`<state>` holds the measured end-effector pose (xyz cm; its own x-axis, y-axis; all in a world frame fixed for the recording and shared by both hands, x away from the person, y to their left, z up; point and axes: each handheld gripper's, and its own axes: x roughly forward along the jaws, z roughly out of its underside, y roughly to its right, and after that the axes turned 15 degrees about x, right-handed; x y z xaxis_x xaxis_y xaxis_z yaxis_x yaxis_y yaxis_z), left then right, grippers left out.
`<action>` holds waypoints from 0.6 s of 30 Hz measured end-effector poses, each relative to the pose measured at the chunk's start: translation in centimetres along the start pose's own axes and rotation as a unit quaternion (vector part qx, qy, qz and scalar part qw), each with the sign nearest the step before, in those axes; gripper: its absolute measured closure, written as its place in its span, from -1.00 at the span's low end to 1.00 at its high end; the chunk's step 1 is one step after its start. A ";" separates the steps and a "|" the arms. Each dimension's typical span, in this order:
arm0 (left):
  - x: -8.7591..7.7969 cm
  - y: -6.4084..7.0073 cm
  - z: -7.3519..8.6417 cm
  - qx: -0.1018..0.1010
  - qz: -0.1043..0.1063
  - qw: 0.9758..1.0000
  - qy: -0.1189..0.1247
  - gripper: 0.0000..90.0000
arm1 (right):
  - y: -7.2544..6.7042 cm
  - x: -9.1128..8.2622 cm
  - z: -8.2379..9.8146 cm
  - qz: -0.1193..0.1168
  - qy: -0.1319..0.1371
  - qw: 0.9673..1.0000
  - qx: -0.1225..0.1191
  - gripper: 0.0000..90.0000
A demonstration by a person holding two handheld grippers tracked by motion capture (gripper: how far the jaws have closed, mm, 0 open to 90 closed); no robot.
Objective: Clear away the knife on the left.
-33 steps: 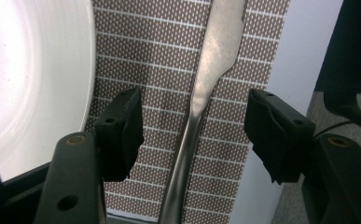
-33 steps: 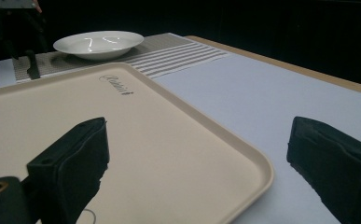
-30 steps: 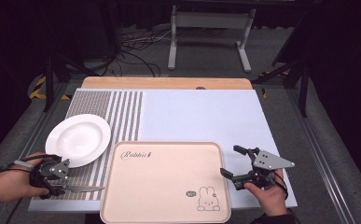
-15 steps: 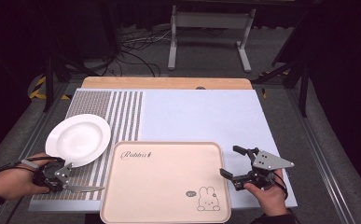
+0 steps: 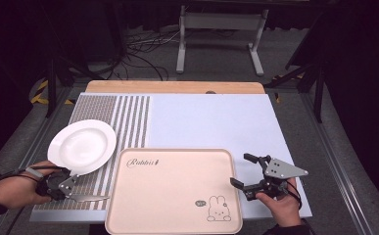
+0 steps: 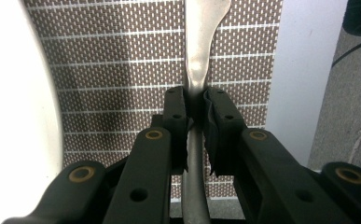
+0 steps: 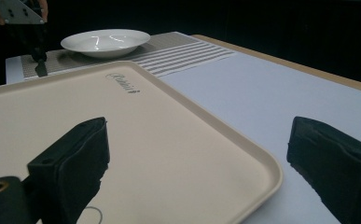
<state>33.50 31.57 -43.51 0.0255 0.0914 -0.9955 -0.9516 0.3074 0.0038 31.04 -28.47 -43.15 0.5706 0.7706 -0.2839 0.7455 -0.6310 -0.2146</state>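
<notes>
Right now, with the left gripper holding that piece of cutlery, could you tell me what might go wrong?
1. The left gripper pinches the metal utensil on its narrow handle, so it may swivel or slip.
2. The white plate lies close beside it; a swing could knock it.
3. The tray overhangs the table's near edge and could tip if pressed.

Left gripper view: the metal utensil point(image 6: 199, 56) runs off the top edge, its working end cut away, so which utensil it is stays unclear. The white plate point(image 6: 15, 116) is cropped at frame left.
</notes>
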 end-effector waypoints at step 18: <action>-2.6 0.1 0.8 -0.072 -0.008 0.997 0.033 0.78 | 0.0 0.0 0.0 0.002 -0.002 1.000 -0.004 -0.85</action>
<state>33.62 32.10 -40.88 0.0252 0.0239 -0.9994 -0.9855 0.1685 -0.0208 31.07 -28.50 -43.12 0.5730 0.7671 -0.2883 0.7452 -0.6341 -0.2062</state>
